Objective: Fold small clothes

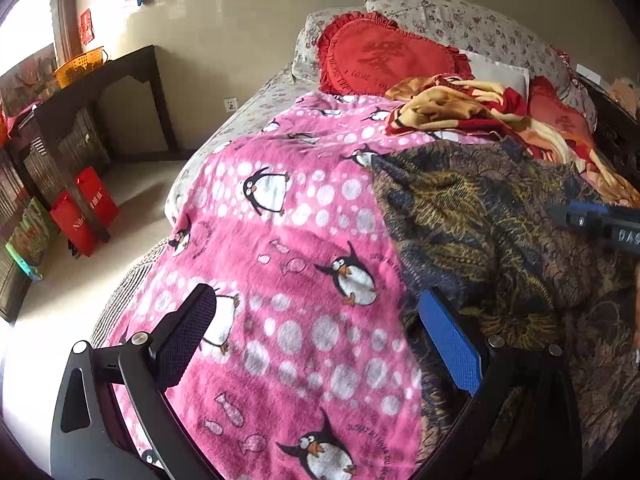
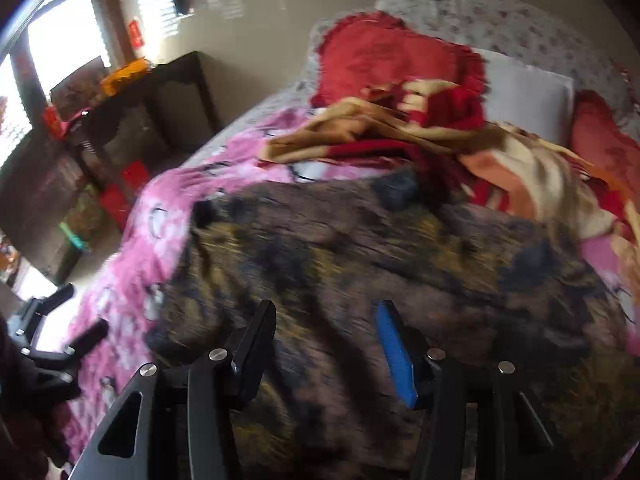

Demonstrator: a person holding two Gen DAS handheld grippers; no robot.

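Our left claw [image 1: 316,336] hangs spread wide over the bed, pinching nothing; its dark pad sits above the pink penguin blanket [image 1: 288,240] and its blue pad reaches the near left edge of the dark patterned garment [image 1: 480,220]. Our right claw [image 2: 326,344] is spread too, empty, poised low over the middle of that same garment [image 2: 360,260]; its view is smeared, so we read it as in motion, though we cannot say which way.

The garment lies spread flat on the bed, on top of the pink blanket, its left edge running roughly straight up the left wrist view. Behind it a red-and-yellow blanket [image 1: 460,108] is bunched against a red heart cushion [image 1: 380,56] and floral pillows [image 1: 460,20]. A dark counter [image 1: 100,80] with an orange basket [image 1: 78,66] stands by the far wall.

We judge that we are at the start of a fold: the cloth is laid out but neither claw has taken hold. The next move, as we see it, calls for each claw to drop onto an edge or corner, close on a single layer without catching the fleecy blanket beneath, then carry that edge across evenly so it lands square.
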